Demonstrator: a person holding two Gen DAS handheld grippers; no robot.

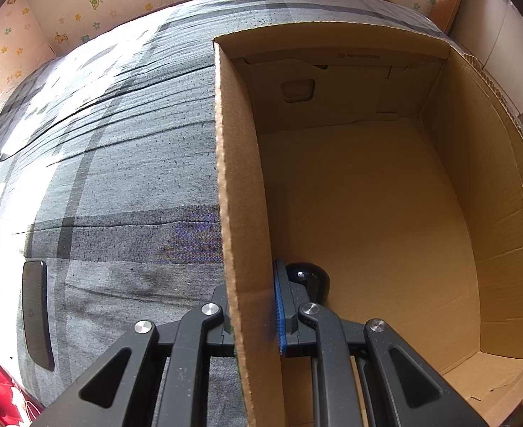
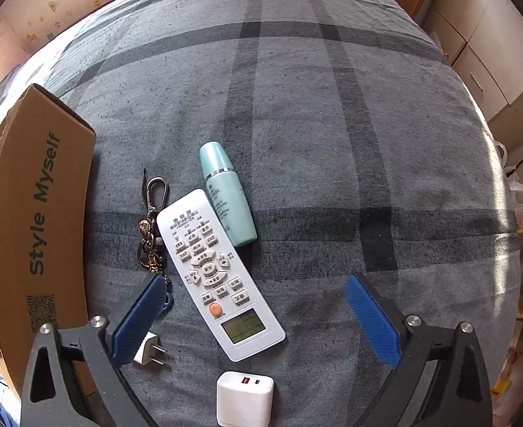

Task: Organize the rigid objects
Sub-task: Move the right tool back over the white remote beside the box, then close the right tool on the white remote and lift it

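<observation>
My left gripper (image 1: 252, 306) is shut on the left wall of an open cardboard box (image 1: 240, 192), one finger outside and one inside. A rounded black object (image 1: 313, 279) lies on the box floor just beyond the inside finger. My right gripper (image 2: 257, 299) is open wide, low over a white remote control (image 2: 218, 274) lying on the grey plaid bed. A teal bottle (image 2: 227, 195) lies beside the remote's far end. A keychain (image 2: 152, 227) lies to its left. A small white plug (image 2: 149, 350) and a white charger cube (image 2: 245, 398) lie near my fingers.
The box shows in the right wrist view at the left (image 2: 44, 220), printed "Style Myself". A dark phone (image 1: 37, 315) lies on the bed left of the box. Cabinets (image 2: 489, 46) stand beyond the bed's right edge.
</observation>
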